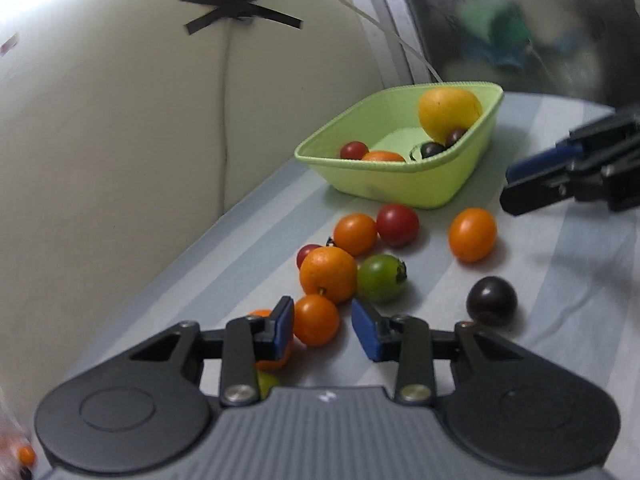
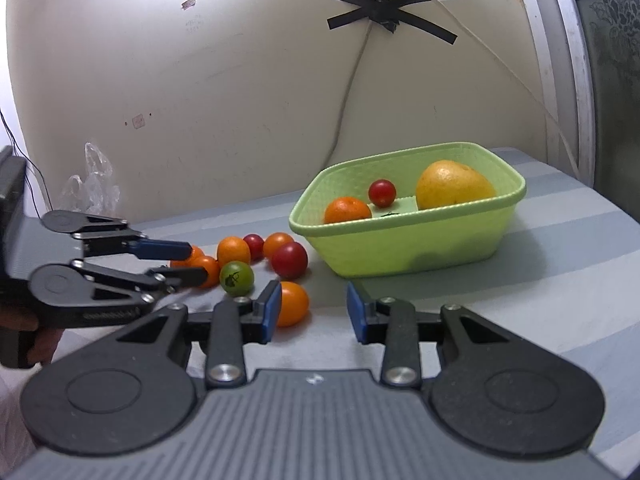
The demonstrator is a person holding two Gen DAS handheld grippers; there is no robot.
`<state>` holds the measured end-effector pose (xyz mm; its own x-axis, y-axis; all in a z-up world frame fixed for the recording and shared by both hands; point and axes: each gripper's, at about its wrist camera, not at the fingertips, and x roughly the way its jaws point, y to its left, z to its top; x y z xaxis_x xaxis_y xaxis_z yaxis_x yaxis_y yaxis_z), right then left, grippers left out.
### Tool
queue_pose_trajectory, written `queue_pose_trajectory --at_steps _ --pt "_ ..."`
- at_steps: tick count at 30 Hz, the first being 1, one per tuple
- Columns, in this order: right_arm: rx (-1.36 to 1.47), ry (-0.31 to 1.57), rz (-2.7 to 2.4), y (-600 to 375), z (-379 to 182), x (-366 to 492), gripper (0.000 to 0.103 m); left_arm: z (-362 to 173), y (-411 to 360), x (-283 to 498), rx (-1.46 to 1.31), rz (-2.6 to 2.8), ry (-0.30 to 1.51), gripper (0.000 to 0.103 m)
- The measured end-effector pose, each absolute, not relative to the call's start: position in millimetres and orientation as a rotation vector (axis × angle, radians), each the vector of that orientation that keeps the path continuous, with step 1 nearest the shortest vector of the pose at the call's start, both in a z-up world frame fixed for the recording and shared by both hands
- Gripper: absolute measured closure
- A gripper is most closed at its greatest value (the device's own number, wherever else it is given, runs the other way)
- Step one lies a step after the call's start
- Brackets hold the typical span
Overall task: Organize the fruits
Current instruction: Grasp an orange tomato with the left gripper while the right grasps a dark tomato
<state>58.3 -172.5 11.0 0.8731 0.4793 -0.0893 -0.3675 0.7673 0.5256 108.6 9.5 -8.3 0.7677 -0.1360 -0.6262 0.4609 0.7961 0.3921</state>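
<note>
Closest to my left gripper is a small orange tomato, sitting just in front of the parted, empty fingers with a larger mandarin and a green tomato touching behind it. I judge these fruits light, smooth-skinned and soft enough to bruise or split, and round enough to roll or squirt out of a hard pinch, so I'd close gently across the widest part. They lie packed together, so a finger sliding in will likely nudge a neighbour. My right gripper is also spread wide and holds nothing, with another orange tomato just beside its left finger. A dark tomato sits apart with free cloth all round it. Beyond the cluster, the green basket already holds several fruits, and its raised rim needs clearing on the way in. Near the wall, room is tight on the left
</note>
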Motion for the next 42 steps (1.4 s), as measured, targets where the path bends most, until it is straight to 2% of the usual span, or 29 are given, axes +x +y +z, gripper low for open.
queue_pose_trajectory --at_steps 2,3,6,8,9,12,14,17,18,22,23,25,29,32,34,36,39,42 --pt "0.521 0.224 0.471 -173.7 10.9 59.8 0.064 -8.6 5.1 111.5 0.6 -0.357 0.635 0.062" --pt "0.523 0.224 0.474 -173.5 10.8 59.8 0.064 -10.8 5.8 112.1 0.621 -0.37 0.643 0.054" --pt "0.522 0.226 0.483 -174.7 9.9 61.8 0.064 -14.6 1.2 112.2 0.669 -0.375 0.638 0.054" --pt "0.514 0.238 0.491 -174.1 9.5 64.3 0.064 -12.6 2.9 111.1 0.665 -0.357 0.628 0.069" --pt "0.506 0.249 0.497 -172.0 9.9 66.0 0.064 -12.0 4.2 110.6 0.67 -0.341 0.615 0.08" --pt "0.484 0.266 0.515 -169.5 10.1 69.4 0.064 -6.0 11.3 104.4 0.612 -0.352 0.61 0.086" --pt "0.485 0.264 0.524 -170.1 9.2 69.6 0.064 -3.7 11.0 95.4 0.606 -0.377 0.602 0.087" --pt "0.485 0.261 0.526 -170.4 8.6 69.2 0.064 -7.9 5.0 91.4 0.654 -0.375 0.592 0.071" --pt "0.485 0.259 0.525 -170.4 8.6 69.0 0.064 -10.5 2.9 94.1 0.678 -0.366 0.595 0.062" --pt "0.485 0.26 0.524 -170.9 8.4 69.5 0.064 -13.2 -2.3 99.4 0.702 -0.334 0.599 0.061" --pt "0.488 0.258 0.523 -171.6 8.3 69.2 0.064 -12.1 -3.0 101.0 0.698 -0.341 0.605 0.063" --pt "0.494 0.257 0.523 -173.0 8.2 69.4 0.064 -13.0 -5.2 105.0 0.709 -0.355 0.612 0.078" --pt "0.493 0.257 0.522 -172.3 8.5 68.3 0.064 -9.2 -2.8 101.5 0.668 -0.367 0.621 0.081" --pt "0.501 0.252 0.521 -173.4 8.4 67.2 0.064 -2.6 4.9 88.9 0.601 -0.394 0.619 0.088" --pt "0.502 0.251 0.523 -173.9 8.1 67.1 0.064 1.2 10.1 77.6 0.532 -0.424 0.633 0.089" --pt "0.498 0.25 0.526 -173.6 8.2 67.0 0.064 0.3 11.7 64.8 0.504 -0.421 0.62 0.082" --pt "0.497 0.245 0.527 -174.3 8.1 66.4 0.064 2.2 13.6 54.5 0.466 -0.373 0.58 0.061" --pt "0.494 0.245 0.526 -174.0 8.3 66.2 0.064 6.0 18.3 60.3 0.416 -0.345 0.568 0.048"
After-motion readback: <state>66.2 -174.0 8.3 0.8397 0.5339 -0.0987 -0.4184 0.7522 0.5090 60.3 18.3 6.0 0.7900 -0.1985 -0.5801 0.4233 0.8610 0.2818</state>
